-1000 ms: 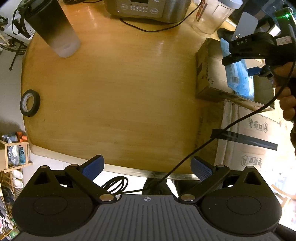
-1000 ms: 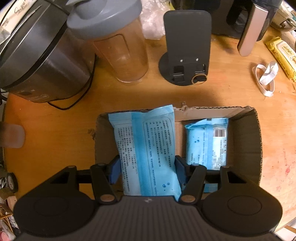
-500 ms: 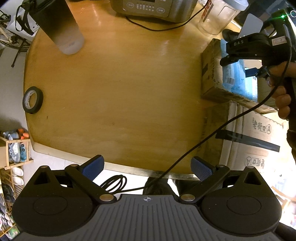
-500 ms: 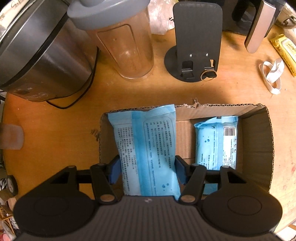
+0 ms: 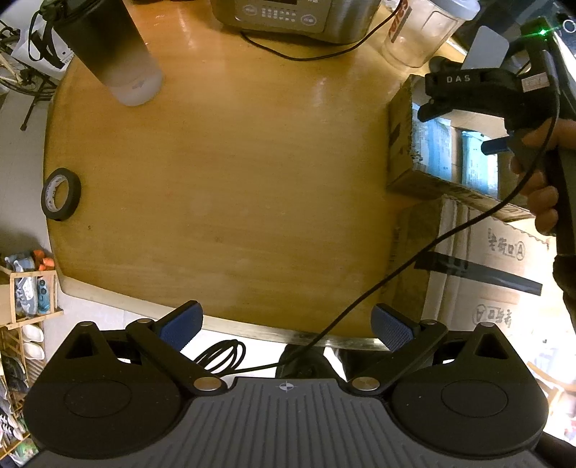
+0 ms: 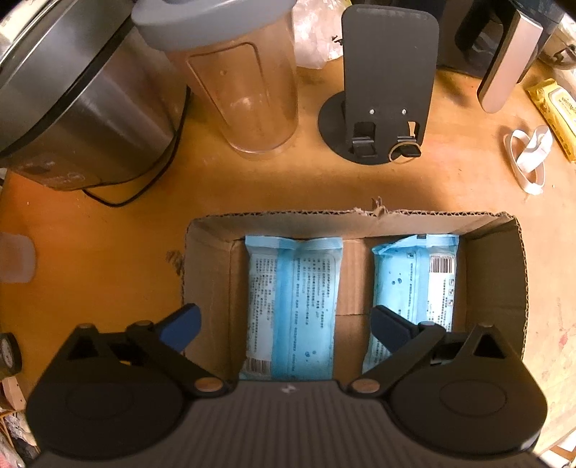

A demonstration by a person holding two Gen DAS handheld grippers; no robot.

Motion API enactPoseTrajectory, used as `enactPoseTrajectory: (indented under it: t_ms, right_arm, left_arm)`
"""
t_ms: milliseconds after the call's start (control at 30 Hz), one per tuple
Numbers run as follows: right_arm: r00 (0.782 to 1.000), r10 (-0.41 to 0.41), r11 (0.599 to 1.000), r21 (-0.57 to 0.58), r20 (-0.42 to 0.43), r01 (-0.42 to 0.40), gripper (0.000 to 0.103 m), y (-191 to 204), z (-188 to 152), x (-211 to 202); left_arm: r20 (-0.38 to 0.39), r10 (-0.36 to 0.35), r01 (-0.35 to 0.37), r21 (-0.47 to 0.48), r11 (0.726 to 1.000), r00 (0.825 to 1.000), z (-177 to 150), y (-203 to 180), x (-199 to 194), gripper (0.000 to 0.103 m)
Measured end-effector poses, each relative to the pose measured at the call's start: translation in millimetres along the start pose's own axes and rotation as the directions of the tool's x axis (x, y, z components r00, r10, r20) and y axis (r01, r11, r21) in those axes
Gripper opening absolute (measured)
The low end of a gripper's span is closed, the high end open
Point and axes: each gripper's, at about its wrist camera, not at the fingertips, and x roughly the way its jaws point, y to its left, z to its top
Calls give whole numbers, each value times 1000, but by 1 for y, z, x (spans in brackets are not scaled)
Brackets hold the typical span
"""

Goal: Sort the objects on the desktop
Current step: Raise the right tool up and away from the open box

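Two light blue wipe packs lie side by side in an open cardboard box [image 6: 496,280]: a left pack [image 6: 295,306] and a right pack [image 6: 414,284]. My right gripper [image 6: 284,324] is open and empty above the left pack, its jaws wide apart. In the left wrist view the box [image 5: 399,144] sits at the table's right edge with the right gripper [image 5: 468,122] over it. My left gripper [image 5: 284,327] is open and empty at the table's near edge. A black tape roll [image 5: 60,193] lies at the table's left edge.
A dark tumbler [image 5: 118,54], a rice cooker [image 5: 295,14] with its cord and a clear shaker cup [image 6: 244,82] stand at the back. A black phone stand [image 6: 385,90], a white strap [image 6: 529,154] and a yellow wipe pack [image 6: 554,111] lie beyond the box. Larger cartons [image 5: 486,273] stand beside the table.
My right gripper has opened and let go of the left blue pack, which now lies flat in the box. The left gripper has drifted a little; it stays open.
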Motion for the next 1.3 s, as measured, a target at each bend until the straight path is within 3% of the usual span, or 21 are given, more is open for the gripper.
enactPoseTrajectory:
  t_ms: [600,967,1300]
  right_arm:
    - [999,33,999,-21,-10,-33,103,-9,-17,-50]
    - [997,67,998,-14,26,-66,103,-34,-32,-100]
    - [997,60,998,-15,45,-60,103,-63,-35,-114]
  left_arm:
    - [14,13,-13,5,1000,1000,-1,-17,-18,103]
    - [59,22,-22,4,1000,998,-1,-32,-45,103]
    - [46,14,-15,18,1000,999,1,-51,-35,103]
